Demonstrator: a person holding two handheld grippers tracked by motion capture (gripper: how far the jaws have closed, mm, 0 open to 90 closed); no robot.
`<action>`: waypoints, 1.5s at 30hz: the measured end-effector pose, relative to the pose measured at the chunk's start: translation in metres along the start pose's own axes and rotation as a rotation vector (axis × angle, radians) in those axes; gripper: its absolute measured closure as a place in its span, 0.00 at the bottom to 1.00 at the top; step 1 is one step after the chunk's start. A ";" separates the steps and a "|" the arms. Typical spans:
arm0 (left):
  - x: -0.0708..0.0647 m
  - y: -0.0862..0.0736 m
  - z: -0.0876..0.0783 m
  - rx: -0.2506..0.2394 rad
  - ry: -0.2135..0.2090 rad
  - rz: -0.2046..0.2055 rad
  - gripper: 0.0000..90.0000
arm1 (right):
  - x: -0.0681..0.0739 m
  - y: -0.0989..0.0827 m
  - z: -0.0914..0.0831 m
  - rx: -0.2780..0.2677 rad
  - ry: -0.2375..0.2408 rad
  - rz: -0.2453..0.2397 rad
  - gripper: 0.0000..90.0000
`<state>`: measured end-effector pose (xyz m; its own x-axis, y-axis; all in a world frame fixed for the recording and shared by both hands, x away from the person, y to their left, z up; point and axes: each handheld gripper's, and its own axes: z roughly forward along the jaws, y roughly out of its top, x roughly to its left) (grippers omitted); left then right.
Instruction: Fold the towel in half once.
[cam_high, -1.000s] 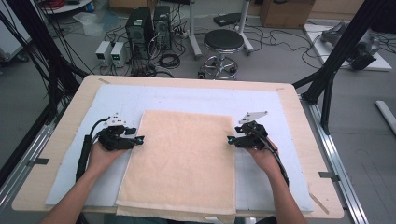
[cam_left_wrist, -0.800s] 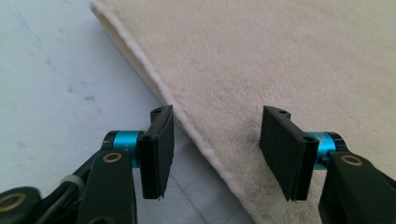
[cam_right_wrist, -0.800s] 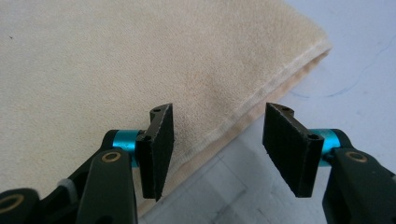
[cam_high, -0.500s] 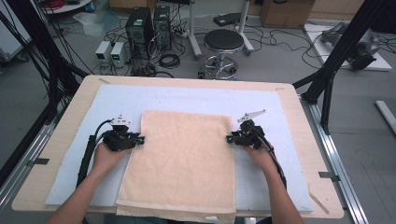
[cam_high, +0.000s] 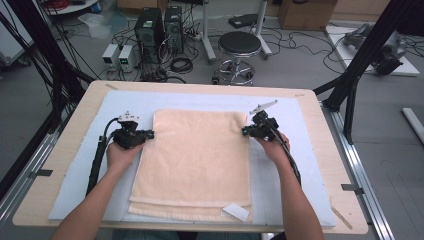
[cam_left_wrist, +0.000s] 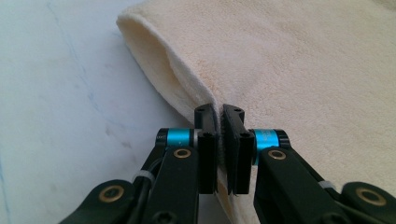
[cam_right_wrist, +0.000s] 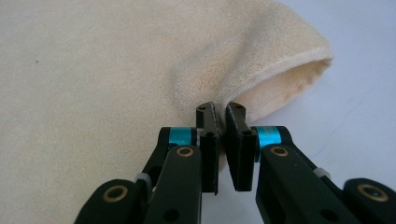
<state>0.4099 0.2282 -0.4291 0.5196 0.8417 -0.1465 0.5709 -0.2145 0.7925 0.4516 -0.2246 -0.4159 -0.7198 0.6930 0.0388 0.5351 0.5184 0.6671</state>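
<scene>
Pinching the left side edge of the cream towel (cam_high: 195, 160), the left gripper (cam_high: 148, 134) has just been closing its jaws, and the left gripper view shows the pads clamped on a thin fold of cloth (cam_left_wrist: 205, 70) that rises right ahead of them. Opposite it, the right gripper (cam_high: 246, 131) has likewise just been closing on the towel's right side edge, the pads squeezing a lifted lip of fabric (cam_right_wrist: 275, 79) just beyond them. Between the two claws the towel lies flat on the pale mat (cam_high: 300, 150), folded double, its far corners just ahead of each claw.
</scene>
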 end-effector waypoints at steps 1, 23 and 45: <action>0.006 0.007 0.007 -0.021 0.010 -0.021 0.94 | -0.008 0.011 0.006 0.002 -0.021 -0.002 0.94; -0.020 -0.009 -0.047 -0.050 -0.093 0.181 0.47 | 0.034 -0.024 -0.036 -0.120 -0.009 -0.084 0.50; -0.051 -0.058 -0.080 -0.013 -0.221 0.285 0.38 | 0.105 -0.068 -0.042 -0.106 0.136 -0.170 0.42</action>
<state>0.2992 0.2372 -0.4201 0.7822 0.6216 -0.0418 0.3759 -0.4173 0.8274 0.3215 -0.2080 -0.4258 -0.8522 0.5230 0.0144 0.3569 0.5610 0.7469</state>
